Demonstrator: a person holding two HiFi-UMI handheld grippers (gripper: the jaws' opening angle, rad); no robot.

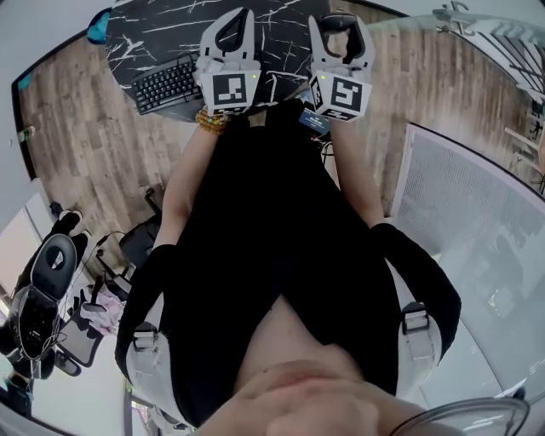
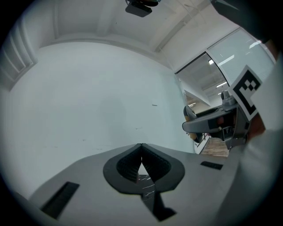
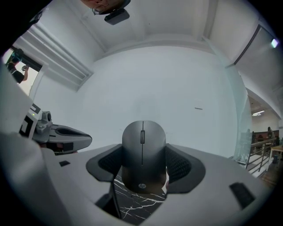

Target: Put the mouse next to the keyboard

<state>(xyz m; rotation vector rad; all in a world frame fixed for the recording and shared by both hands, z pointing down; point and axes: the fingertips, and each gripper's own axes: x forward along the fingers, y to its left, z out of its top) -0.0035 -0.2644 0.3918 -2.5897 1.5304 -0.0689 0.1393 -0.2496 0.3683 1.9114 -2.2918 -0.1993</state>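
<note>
A black mouse point(image 3: 143, 150) is clamped between the pads of my right gripper point(image 3: 143, 164), held above the black marble table point(image 3: 137, 205). From the head view that mouse point(image 1: 341, 20) sits in the right gripper point(image 1: 341, 31) over the table's point(image 1: 281, 38) near right part. A black keyboard point(image 1: 166, 83) lies on the table's left side. My left gripper point(image 1: 241, 17) hovers between keyboard and mouse. Its jaws are shut with nothing in them, the tips meeting in the left gripper view point(image 2: 141, 146). The two grippers are side by side.
The table's near edge runs just ahead of the person's black-clad body point(image 1: 272, 255). Wooden floor point(image 1: 77, 145) surrounds the table. An office chair point(image 1: 47, 281) stands at the lower left, a white mesh panel point(image 1: 460, 196) at the right, and a teal object point(image 1: 98, 25) by the table's left edge.
</note>
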